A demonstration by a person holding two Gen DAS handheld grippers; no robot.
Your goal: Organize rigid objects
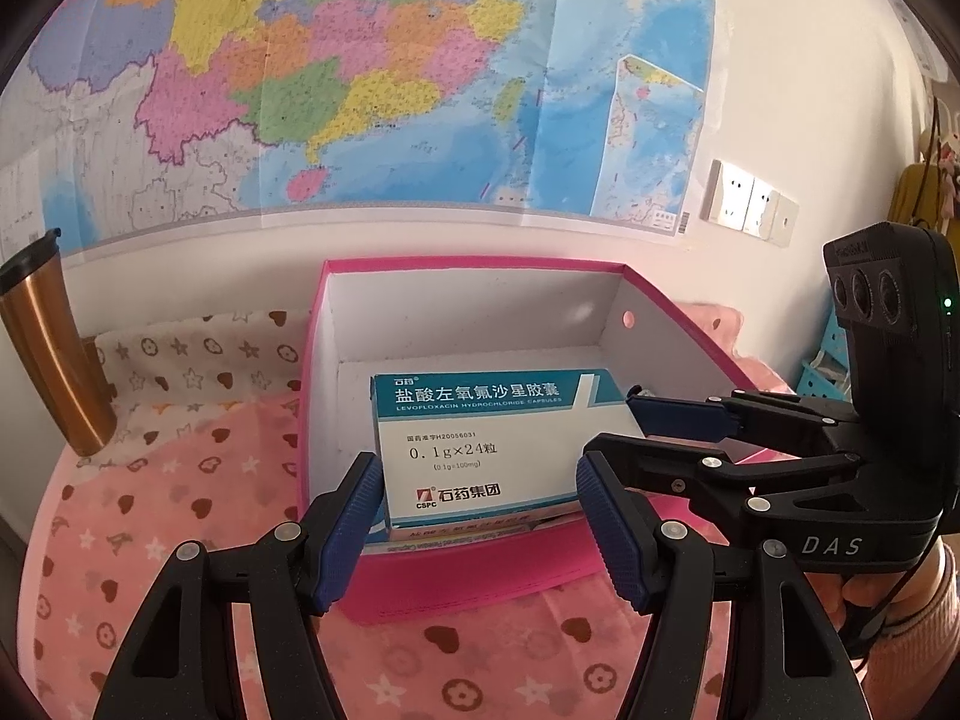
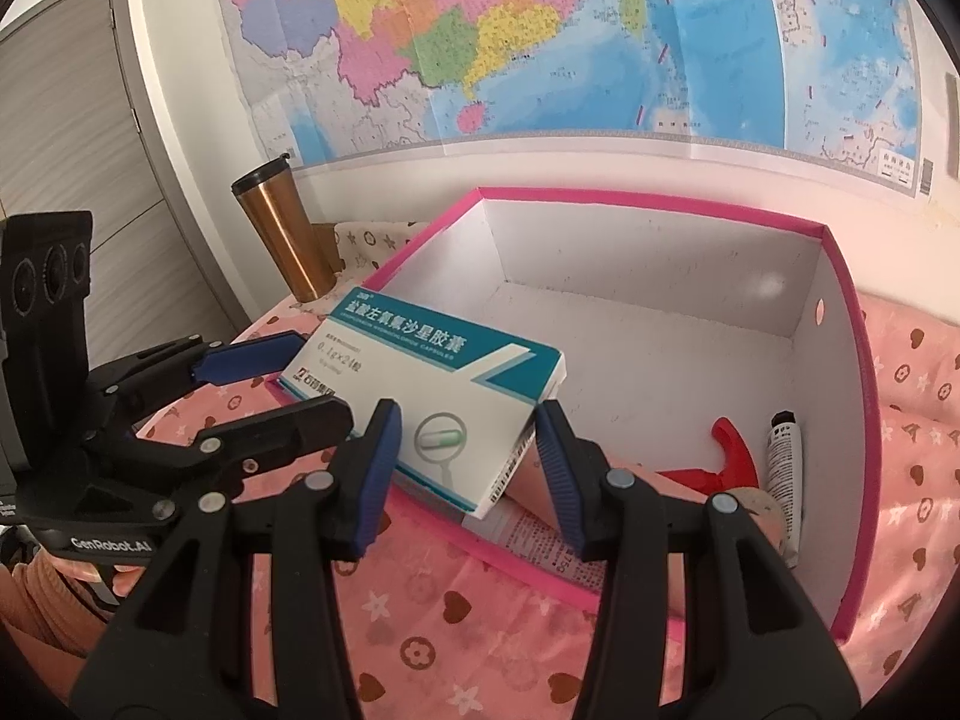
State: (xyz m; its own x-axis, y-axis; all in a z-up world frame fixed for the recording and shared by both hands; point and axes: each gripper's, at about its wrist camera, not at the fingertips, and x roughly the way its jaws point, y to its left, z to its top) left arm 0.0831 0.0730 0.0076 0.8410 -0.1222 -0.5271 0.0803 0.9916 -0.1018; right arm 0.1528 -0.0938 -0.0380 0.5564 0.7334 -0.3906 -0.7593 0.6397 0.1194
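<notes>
A white and teal medicine box (image 1: 480, 450) (image 2: 432, 402) lies tilted against the near left wall of an open pink storage box (image 1: 462, 576) (image 2: 858, 420). My left gripper (image 1: 480, 534) is open, its blue pads on either side of the medicine box, not touching it. My right gripper (image 2: 465, 474) is open with the medicine box's end between its fingers; it also shows in the left wrist view (image 1: 636, 408). The left gripper shows in the right wrist view (image 2: 264, 378). A red hook-shaped object (image 2: 729, 456), a white tube (image 2: 786, 480) and a pink tube (image 2: 540, 492) lie inside.
A copper tumbler (image 1: 45, 348) (image 2: 285, 234) stands at the back left by the wall. The pink patterned cloth (image 1: 150, 510) covers the surface. A map (image 1: 360, 72) hangs on the wall, with sockets (image 1: 750, 204) to its right. A blue basket (image 1: 828, 372) stands at the right.
</notes>
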